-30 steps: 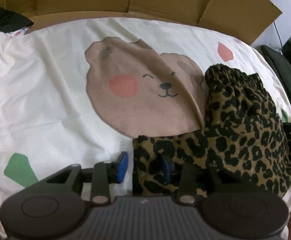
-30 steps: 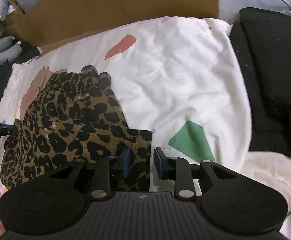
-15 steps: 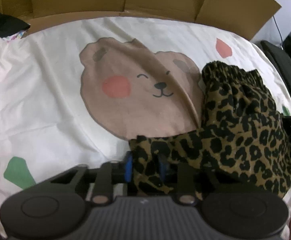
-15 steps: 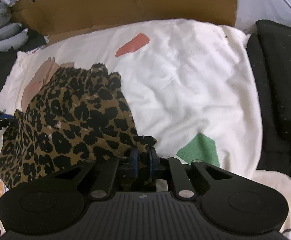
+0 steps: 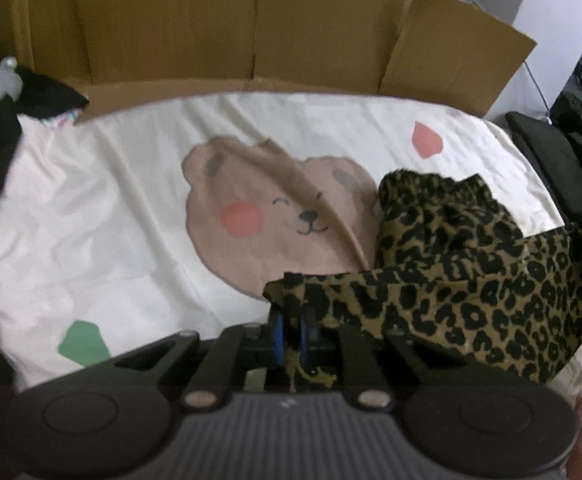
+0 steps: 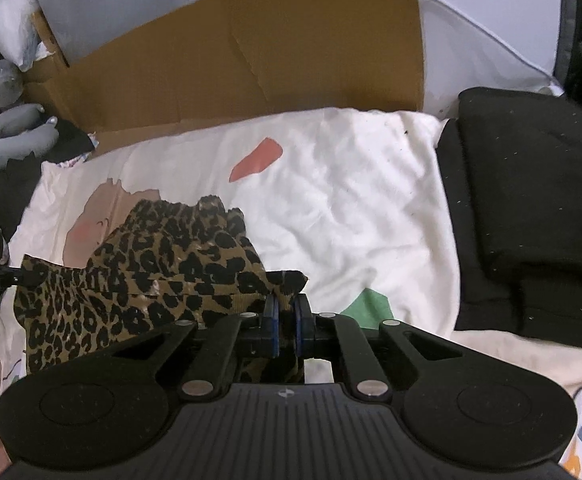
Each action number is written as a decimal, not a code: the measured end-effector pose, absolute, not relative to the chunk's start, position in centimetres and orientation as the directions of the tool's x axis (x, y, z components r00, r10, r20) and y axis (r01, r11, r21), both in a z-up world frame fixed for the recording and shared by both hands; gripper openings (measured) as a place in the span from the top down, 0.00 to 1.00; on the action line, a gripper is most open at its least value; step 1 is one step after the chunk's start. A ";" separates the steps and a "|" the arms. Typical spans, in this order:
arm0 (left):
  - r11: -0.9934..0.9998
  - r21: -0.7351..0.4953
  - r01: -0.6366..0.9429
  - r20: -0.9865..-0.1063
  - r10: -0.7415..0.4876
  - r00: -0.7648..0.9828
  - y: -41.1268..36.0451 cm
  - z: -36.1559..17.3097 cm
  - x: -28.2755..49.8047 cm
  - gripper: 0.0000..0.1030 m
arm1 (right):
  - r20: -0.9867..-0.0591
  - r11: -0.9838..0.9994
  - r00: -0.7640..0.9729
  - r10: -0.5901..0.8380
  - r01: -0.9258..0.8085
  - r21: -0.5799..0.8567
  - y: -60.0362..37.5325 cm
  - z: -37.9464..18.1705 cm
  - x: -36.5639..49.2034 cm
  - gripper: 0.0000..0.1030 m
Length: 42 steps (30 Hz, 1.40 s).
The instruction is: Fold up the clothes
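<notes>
A: Where is the leopard-print garment [image 5: 471,280] right now?

B: On the bed, over the white sheet [image 5: 91,208] with the bear print [image 5: 275,220]. In the left wrist view it sits right of the bear's face, bunched at its far end, with the near edge stretched between the two claws.

A: And the left claw [image 5: 291,336]?

B: Its blue pads [image 5: 277,334] have just been closing, and they are now pinched on a near corner of the garment — a strip of the cloth runs down between them and hangs toward the camera.

A: The right claw [image 6: 285,330]?

B: It is pinched on the opposite near corner. The pads [image 6: 271,330] stand almost together with a fold of the leopard cloth caught between them. From that view the garment spreads to the left, and its near edge runs taut across to the left edge of the picture, where the dark tip of the other claw shows.

A: Is the edge lying flat?

B: No — the near edge is raised off the sheet between the two grips, while the far, gathered part rests on the bed.

A: What else is around?

B: A brown cardboard sheet [image 6: 251,60] stands along the far side of the bed. Black clothing [image 6: 531,208] lies folded on the right, just beside the white sheet. A grey plush toy [image 6: 15,140] sits at the far left. A green patch [image 6: 371,306] printed on the sheet shows just right of the right claw.
</notes>
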<state>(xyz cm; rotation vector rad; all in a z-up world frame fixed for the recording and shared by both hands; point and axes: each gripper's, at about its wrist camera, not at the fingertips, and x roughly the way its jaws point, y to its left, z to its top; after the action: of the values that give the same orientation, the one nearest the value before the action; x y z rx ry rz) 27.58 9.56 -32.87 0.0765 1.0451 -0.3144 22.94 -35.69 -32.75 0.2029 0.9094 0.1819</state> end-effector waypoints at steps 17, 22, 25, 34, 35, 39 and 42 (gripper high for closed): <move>0.954 -0.031 0.299 -0.811 -0.199 0.551 8.9 -28.8 28.7 0.92 | -0.703 0.961 0.671 0.236 -0.053 0.272 -36.3 -28.5 22.6 0.95; 0.950 -0.010 0.313 -0.790 -0.199 0.579 8.4 -28.1 30.0 0.92 | -0.691 0.961 0.686 0.229 -0.047 0.272 -36.6 -28.2 23.6 0.95; 0.949 -0.015 0.314 -0.790 -0.204 0.578 8.0 -28.5 31.3 0.92 | -0.693 0.961 0.685 0.224 -0.036 0.274 -36.8 -28.5 24.5 0.95; 0.952 -0.034 0.304 -0.823 -0.200 0.532 7.3 -31.9 34.8 0.92 | -0.738 0.947 0.633 0.235 0.022 0.320 -38.1 -32.1 27.9 0.95; 0.952 -0.035 0.303 -0.825 -0.198 0.529 7.3 -32.4 35.2 0.92 | -0.741 0.945 0.628 0.238 0.027 0.326 -38.2 -32.4 28.3 0.95; 0.960 -0.072 0.271 -0.840 -0.205 0.502 7.4 -33.8 36.5 0.92 | -0.756 0.935 0.607 0.245 0.059 0.350 -38.8 -34.1 29.7 0.95; 0.958 -0.064 0.280 -0.843 -0.202 0.498 7.2 -34.1 37.1 0.92 | -0.762 0.932 0.600 0.244 0.072 0.356 -38.9 -34.8 30.5 0.95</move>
<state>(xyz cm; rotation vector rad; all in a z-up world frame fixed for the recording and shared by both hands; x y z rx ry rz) 37.15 7.17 -34.08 0.0851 1.0081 -0.2925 30.50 -38.94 -34.80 0.3713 0.9273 0.1024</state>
